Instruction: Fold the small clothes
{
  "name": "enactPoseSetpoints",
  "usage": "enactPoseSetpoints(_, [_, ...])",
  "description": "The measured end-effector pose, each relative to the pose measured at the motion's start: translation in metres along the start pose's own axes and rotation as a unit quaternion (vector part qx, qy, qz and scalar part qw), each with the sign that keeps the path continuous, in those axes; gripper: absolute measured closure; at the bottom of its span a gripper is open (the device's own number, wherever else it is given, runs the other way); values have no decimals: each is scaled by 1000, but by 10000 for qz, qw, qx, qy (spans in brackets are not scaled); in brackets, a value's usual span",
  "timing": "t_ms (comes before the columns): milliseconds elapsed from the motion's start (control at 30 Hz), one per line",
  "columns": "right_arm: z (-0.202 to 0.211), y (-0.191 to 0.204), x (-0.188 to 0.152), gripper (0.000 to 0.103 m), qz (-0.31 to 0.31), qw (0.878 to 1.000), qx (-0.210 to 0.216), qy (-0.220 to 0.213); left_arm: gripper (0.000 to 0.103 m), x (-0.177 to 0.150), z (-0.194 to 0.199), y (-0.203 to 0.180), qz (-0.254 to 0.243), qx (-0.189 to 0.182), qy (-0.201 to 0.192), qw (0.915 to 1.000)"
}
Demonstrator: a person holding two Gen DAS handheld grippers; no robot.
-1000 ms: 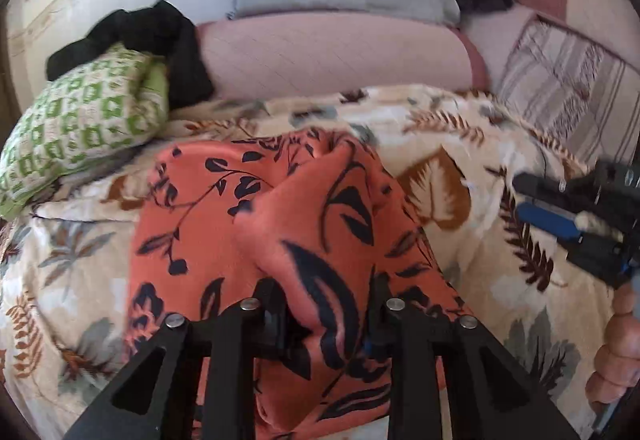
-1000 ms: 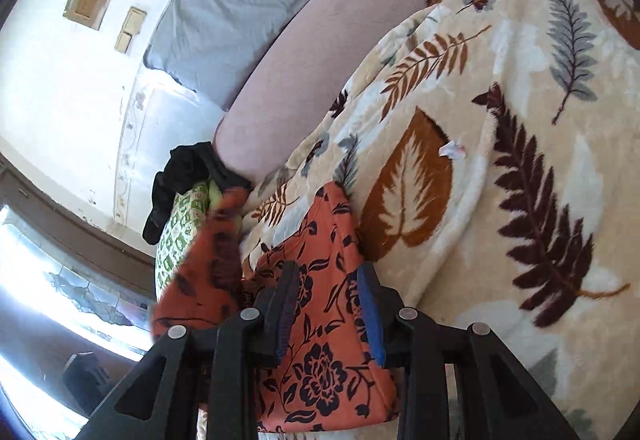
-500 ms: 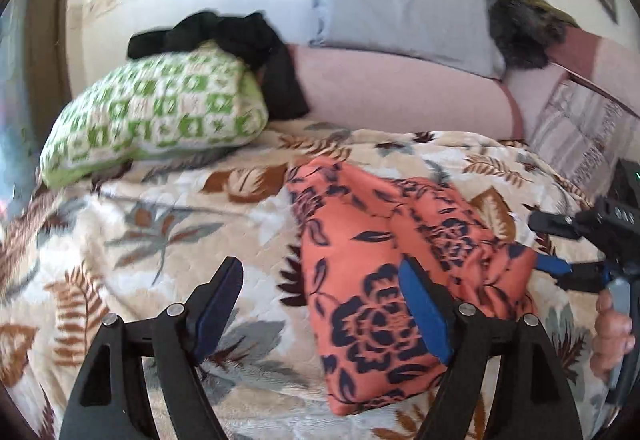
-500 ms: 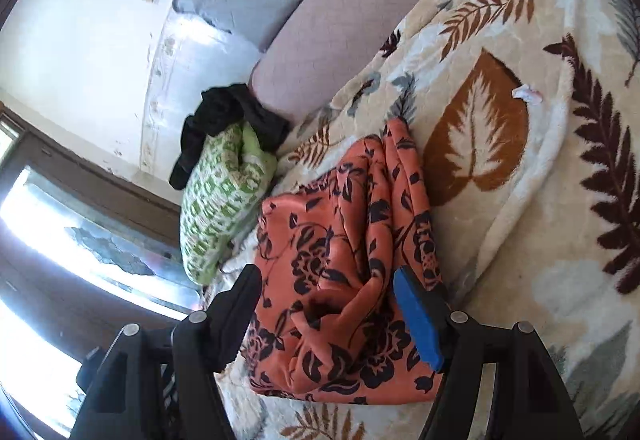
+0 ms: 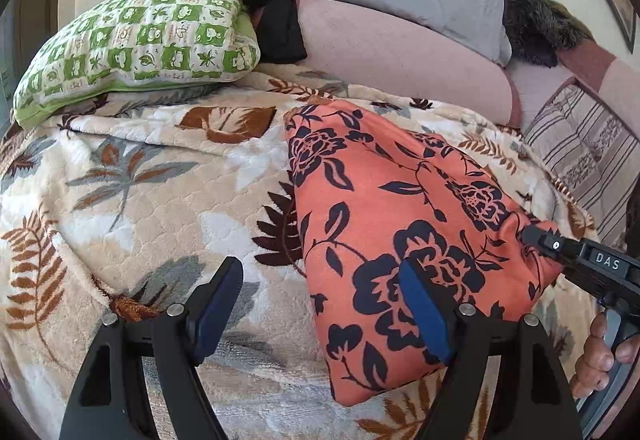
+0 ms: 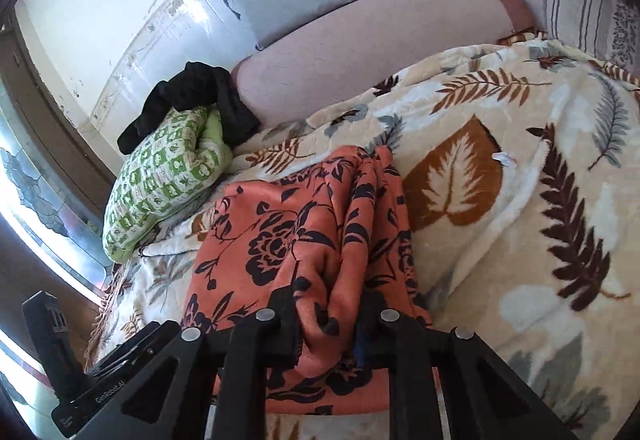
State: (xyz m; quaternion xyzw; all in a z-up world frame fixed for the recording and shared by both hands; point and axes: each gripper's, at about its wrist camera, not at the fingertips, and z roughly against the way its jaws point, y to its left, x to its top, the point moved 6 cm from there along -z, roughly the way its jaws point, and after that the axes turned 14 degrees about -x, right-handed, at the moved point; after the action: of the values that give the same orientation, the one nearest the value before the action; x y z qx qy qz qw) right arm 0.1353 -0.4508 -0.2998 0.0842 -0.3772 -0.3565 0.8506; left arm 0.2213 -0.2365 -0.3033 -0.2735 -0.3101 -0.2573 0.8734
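Orange floral garment [image 6: 320,240] bunched between right jaws (just closed, pinching it), left jaws spread beside it.

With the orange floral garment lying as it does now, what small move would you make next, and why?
Probably bring the open left gripper onto the orange floral garment's near edge and close: the right gripper, jaws just closed, already pinches a fold, while the left's pads hold nothing.

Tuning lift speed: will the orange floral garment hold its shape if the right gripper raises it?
Probably not: the orange garment bunches in soft folds where the right gripper pinches it, so it should droop. Likely light; the plush blanket may drag it slightly.
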Motion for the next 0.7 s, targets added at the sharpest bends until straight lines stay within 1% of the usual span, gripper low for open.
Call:
enactPoseSetpoints(33, [-17, -10, -8, 83, -38, 9992, -73, 399, 22, -5, -9, 1, -75, 152, 206, 9996])
enactPoseSetpoints(67, [-37, -20, -17, 78, -120, 9957, -197, 896, 21, -12, -21, 2, -134, 268, 533, 9981])
enactPoseSetpoints(100, [-46, -31, -19, 63, -427, 9933, -204, 1053, 20, -17, -28, 5, -121, 337, 724, 9967])
enactPoseSetpoints(133, [-45, -39, -14, 55, -762, 9912, -95, 1079, 20, -17, -26, 6, -26, 299, 658, 9974])
enactPoseSetpoints(167, [-39, -46, -7, 46, -980, 9890, -88, 1105, 20, -15, -22, 7, 55, 239, 604, 9979])
enactPoseSetpoints(200, [-30, -52, 3, 46, -1135, 9891, -80, 933, 20, -13, -18, 6, 53, 187, 605, 9980])
enactPoseSetpoints(233, [-17, -55, 16, 46, -1227, 9908, 61, 573, 20, -11, -14, 5, -9, 153, 570, 9983])
enactPoseSetpoints(267, [-4, -54, 28, 46, -1226, 9920, 213, 218, 20, -10, -11, 5, -61, 178, 520, 9985])
enactPoseSetpoints(300, [5, -50, 38, 47, -1155, 9927, 342, -5, 20, -9, -7, 5, -71, 218, 462, 9987])
enactPoseSetpoints(333, [8, -42, 47, 50, -990, 9941, 434, -44, 21, -8, -4, 5, -61, 201, 378, 9991])
enactPoseSetpoints(367, [7, -31, 54, 63, -718, 9964, 460, -38, 21, -7, -1, 5, -52, 145, 303, 9994])
enactPoseSetpoints(400, [3, -14, 63, 71, -436, 9983, 374, -69, 21, -6, 0, 4, -54, 101, 274, 9996])
enactPoseSetpoints(433, [-3, -1, 70, 71, -207, 9993, 298, -48, 21, -8, -2, 2, -96, 80, 337, 9994])
enactPoseSetpoints(500, [-28, 23, 77, 71, 49, 9990, 344, 282, 20, -16, -13, 0, -249, 142, 600, 9978])
enactPoseSetpoints(533, [-46, 33, 79, 71, 133, 9983, 276, 503, 20, -19, -17, 0, -292, 173, 604, 9976])
enactPoseSetpoints(600, [-87, 42, 76, 71, 241, 9957, -83, 894, 19, -21, -21, 0, -409, 211, 588, 9972])
enactPoseSetpoints(633, [-115, 42, 71, 71, 271, 9921, -279, 1196, 18, -20, -23, 0, -453, 189, 606, 9970])
enactPoseSetpoints(667, [-145, 32, 62, 73, 207, 9853, -583, 1594, 18, -19, -24, 1, -444, 142, 627, 9969])
enactPoseSetpoints(700, [-160, 24, 60, 74, -84, 9826, -588, 1760, 17, -18, -25, 3, -391, 109, 650, 9971])
